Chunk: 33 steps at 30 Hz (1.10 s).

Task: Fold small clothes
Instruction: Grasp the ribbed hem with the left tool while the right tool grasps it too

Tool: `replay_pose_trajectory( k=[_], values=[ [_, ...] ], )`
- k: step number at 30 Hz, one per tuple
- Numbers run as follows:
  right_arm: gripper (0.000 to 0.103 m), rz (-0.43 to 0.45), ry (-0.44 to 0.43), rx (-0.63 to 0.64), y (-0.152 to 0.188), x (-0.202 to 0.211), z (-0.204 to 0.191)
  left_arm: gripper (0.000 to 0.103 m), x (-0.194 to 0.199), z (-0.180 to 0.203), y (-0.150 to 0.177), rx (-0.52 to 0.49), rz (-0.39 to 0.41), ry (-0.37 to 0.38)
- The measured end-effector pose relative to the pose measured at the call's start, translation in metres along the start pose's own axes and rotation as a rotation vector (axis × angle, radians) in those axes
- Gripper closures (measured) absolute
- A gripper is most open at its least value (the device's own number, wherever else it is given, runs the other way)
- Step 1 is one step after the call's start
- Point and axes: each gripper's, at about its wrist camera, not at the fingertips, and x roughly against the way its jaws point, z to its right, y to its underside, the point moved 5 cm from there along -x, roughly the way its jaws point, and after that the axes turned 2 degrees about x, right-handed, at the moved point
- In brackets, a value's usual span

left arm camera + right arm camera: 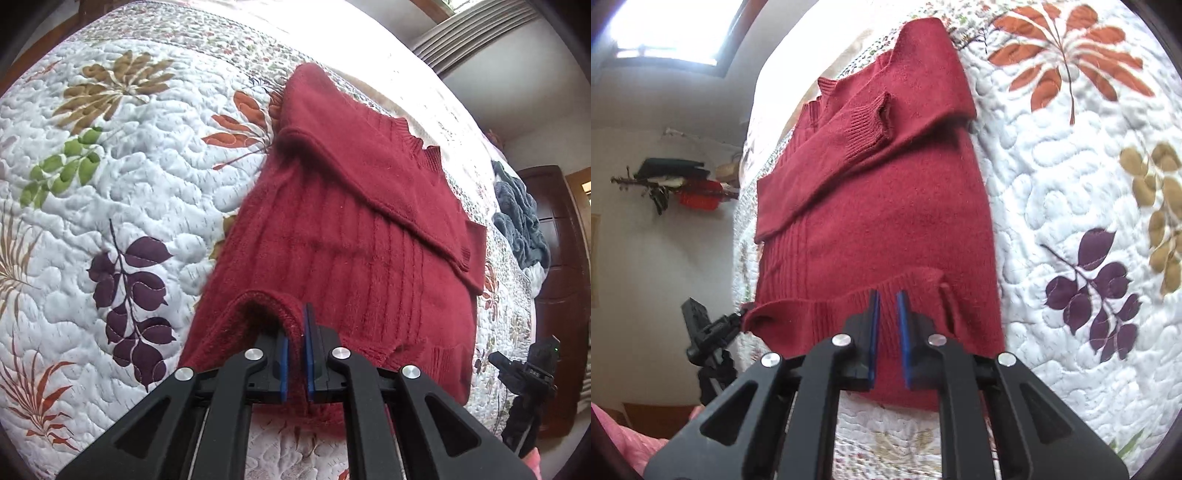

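One red sweater [354, 229] on one quilt [122, 192]; two tongs, left [296, 354] and right [888, 339], each pinch its hem.

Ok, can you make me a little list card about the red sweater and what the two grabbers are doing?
thing: red sweater
lying on: leaf-print quilt
sleeves: both folded across the body
left gripper: shut on the sweater's bottom hem, which is lifted
right gripper: shut on the bottom hem too
collar: at the far end, away from both grippers
also on the bed: grey-blue blanket
fold so far: bottom not yet brought up
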Motion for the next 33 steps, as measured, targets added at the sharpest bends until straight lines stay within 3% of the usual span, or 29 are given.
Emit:
replay_pose_trajectory(
  k=[2,4,7,12,21,24,26,29,33],
  values=[
    [0.087,-0.009,0.062,0.055,0.004,0.001,-0.001,0.092,-0.003,-0.004,0.000,0.009,-0.024,-0.001],
    [0.063,-0.018,0.095,0.090,0.005,0.000,-0.004,0.092,-0.002,-0.008,0.000,0.034,-0.036,0.008],
    [0.062,-0.027,0.134,0.154,0.005,-0.008,-0.011,0.092,0.008,-0.007,-0.001,0.043,-0.035,0.034],
    [0.060,-0.060,0.175,0.239,0.005,-0.025,-0.023,0.090,0.025,0.007,0.001,-0.036,-0.004,0.011],
    [0.058,-0.095,0.196,0.254,0.009,-0.037,-0.019,0.087,0.034,-0.012,-0.004,0.122,-0.020,0.096],
    [0.058,-0.094,0.199,0.253,0.011,-0.036,-0.018,0.067,0.047,-0.014,-0.006,0.127,0.009,0.104],
    [0.058,-0.090,0.193,0.245,0.011,-0.036,-0.017,0.064,0.057,-0.015,-0.009,0.128,0.029,0.117],
    [0.054,-0.076,0.190,0.236,0.009,-0.036,-0.018,0.059,0.064,-0.009,-0.014,0.041,0.052,0.058],
    [0.052,-0.076,0.193,0.248,0.008,-0.036,-0.020,0.053,0.042,0.017,-0.019,-0.199,0.030,-0.040]
  ],
)
